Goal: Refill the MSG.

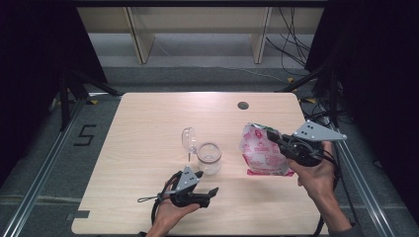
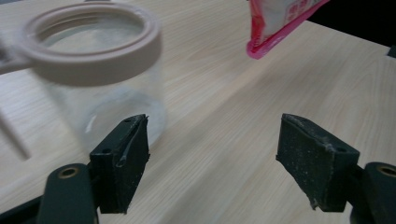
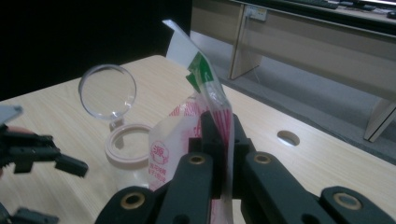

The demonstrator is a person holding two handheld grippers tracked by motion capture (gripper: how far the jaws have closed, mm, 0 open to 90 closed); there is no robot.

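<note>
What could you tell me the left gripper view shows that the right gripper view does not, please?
The left gripper view alone shows the left gripper up close, its fingers spread wide with bare table between them, and the bottom corner of the bag hanging clear of the table.

The right gripper view alone shows the right gripper pinching the bag near its top, the jar's open lid standing up, and a round hole in the table.

Both show the open jar, the bag and the wooden table.
</note>
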